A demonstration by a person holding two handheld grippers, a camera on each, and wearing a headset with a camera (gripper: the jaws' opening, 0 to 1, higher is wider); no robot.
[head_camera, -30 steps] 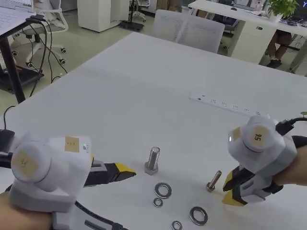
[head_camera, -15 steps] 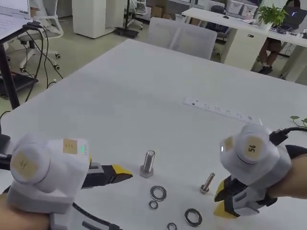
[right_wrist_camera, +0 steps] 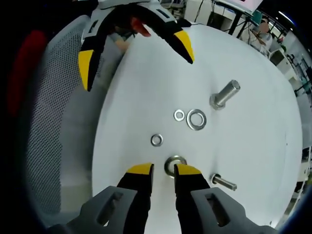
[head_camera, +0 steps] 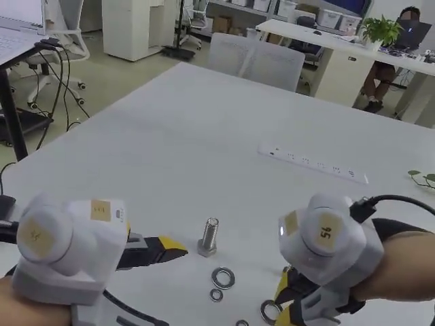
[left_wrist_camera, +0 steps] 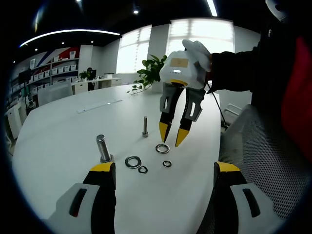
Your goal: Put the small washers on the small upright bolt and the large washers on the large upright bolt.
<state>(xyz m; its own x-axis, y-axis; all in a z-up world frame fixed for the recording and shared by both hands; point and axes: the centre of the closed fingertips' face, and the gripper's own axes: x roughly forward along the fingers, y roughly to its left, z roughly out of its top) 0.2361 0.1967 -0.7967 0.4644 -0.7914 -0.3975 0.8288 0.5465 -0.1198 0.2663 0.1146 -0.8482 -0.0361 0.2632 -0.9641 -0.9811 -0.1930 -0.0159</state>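
My right tongs [right_wrist_camera: 164, 169] point down at the white table [right_wrist_camera: 146, 87], jaws parted by a narrow gap, their yellow tips close on either side of a large washer [right_wrist_camera: 174, 163] that lies flat on the top; they grip nothing. My left tongs [left_wrist_camera: 165, 168] hover low over the table facing them, jaws spread wide and empty. Between the two pairs lie a second large washer [left_wrist_camera: 132, 161] with a small washer [left_wrist_camera: 143, 169] just beside it, and another small washer [left_wrist_camera: 167, 164] lying apart, near the washer under the right tips. The large bolt [left_wrist_camera: 103, 148] stands upright on its head near the second large washer, its threaded shaft bare. The small bolt [left_wrist_camera: 145, 126] stands upright just beyond the right tongs, also bare. All four washers rest on the table. Farther across the top a white power strip [head_camera: 312, 165] lies flat; beyond the table's far edge stand a grey chair [head_camera: 255, 58] and office desks [head_camera: 319, 30].
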